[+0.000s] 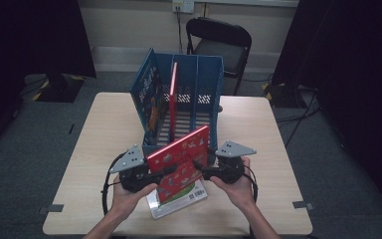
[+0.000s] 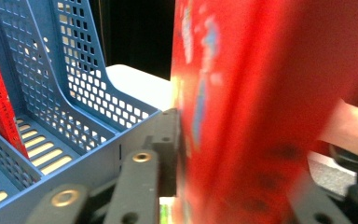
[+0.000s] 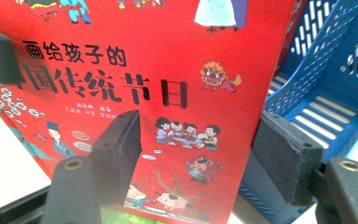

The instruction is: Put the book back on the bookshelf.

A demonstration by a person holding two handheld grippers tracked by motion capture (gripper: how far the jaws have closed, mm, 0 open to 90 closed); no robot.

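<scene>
High view, left to right. My left claw (image 1: 166,172) lies low over the worktop (image 1: 99,134), its jaws on the left edge of the red book (image 1: 181,159); in the left claw view one jaw sits against the book's cover and the other shows low on its far side, blurred, so I cannot tell whether the pads press. The book stands tilted between my two claws, its lower edge over a second book (image 1: 176,201) that lies flat on the worktop just below both claws. My right claw (image 1: 199,167) meets the book's right edge; in the right claw view (image 3: 196,158) one jaw lies in front of the cover and the other stands clear to the side, with a plain gap, so this claw is open and grips nothing. Beyond both claws stands the blue rack (image 1: 214,89), its open front just behind the book's top edge. A thin red book (image 1: 173,94) stands upright in one slot, a blue book (image 1: 146,97) leaning at the rack's left side.
</scene>
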